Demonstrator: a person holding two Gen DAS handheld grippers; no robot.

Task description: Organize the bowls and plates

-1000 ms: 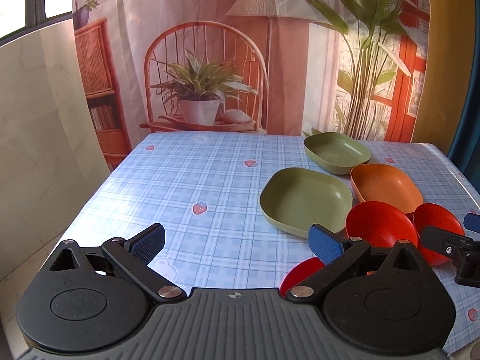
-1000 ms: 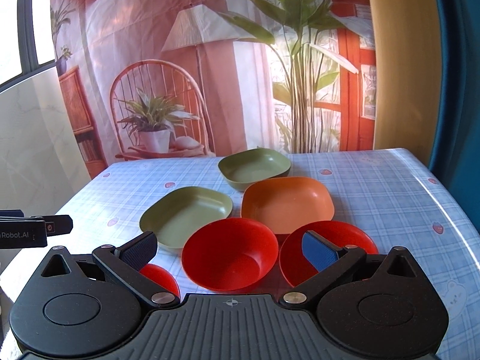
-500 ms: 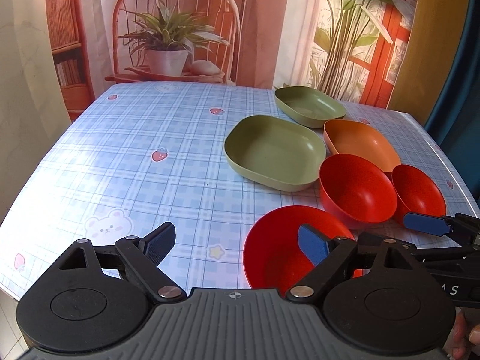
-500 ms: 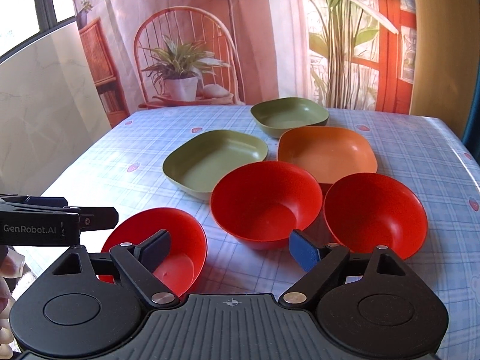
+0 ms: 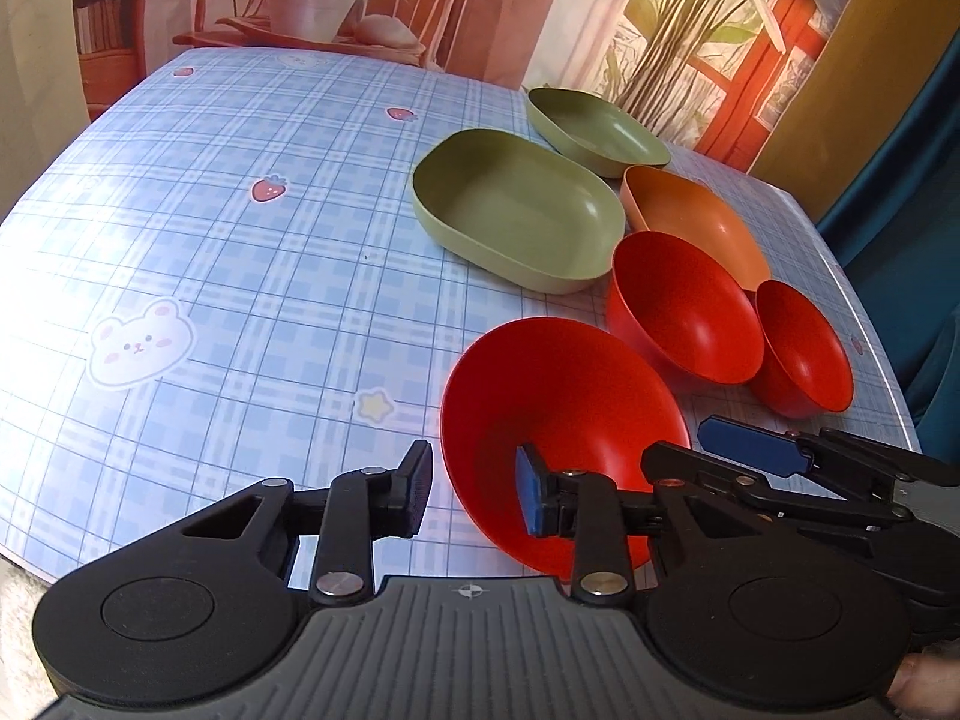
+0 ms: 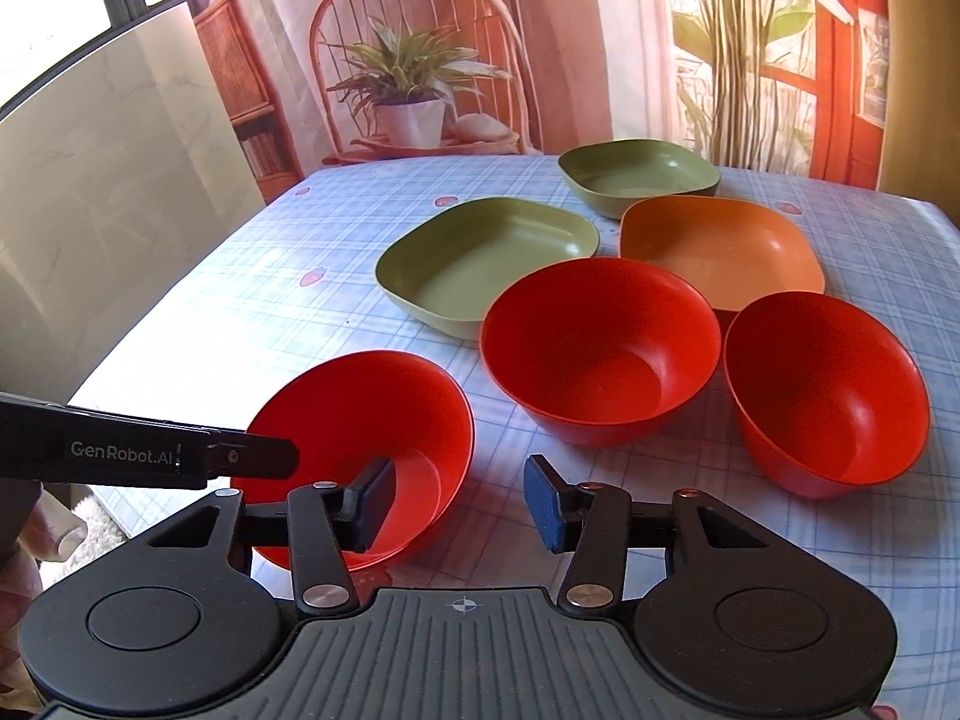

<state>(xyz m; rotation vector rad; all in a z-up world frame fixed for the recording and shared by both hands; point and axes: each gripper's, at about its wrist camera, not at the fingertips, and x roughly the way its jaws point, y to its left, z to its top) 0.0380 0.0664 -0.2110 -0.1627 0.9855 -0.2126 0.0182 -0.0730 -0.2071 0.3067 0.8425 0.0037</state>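
Note:
Three red bowls stand near the table's front edge: the nearest (image 5: 558,420) (image 6: 360,420), a middle one (image 5: 684,306) (image 6: 600,342) and a right one (image 5: 801,348) (image 6: 822,384). Behind them lie a light green plate (image 5: 516,204) (image 6: 486,252), an orange plate (image 5: 690,216) (image 6: 720,246) and a dark green plate (image 5: 594,129) (image 6: 636,174). My left gripper (image 5: 474,495) is open and straddles the near bowl's left rim, one pad inside. My right gripper (image 6: 459,501) is open and straddles that bowl's right rim.
The table has a blue checked cloth (image 5: 240,240) with strawberry and bear prints. Its near edge (image 5: 180,564) lies just in front of the grippers. A printed backdrop with a chair and plants (image 6: 414,78) hangs behind the far edge.
Both grippers have dropped and moved forward onto the nearest red bowl, and their jaws have narrowed. The bowls and plates have not moved.

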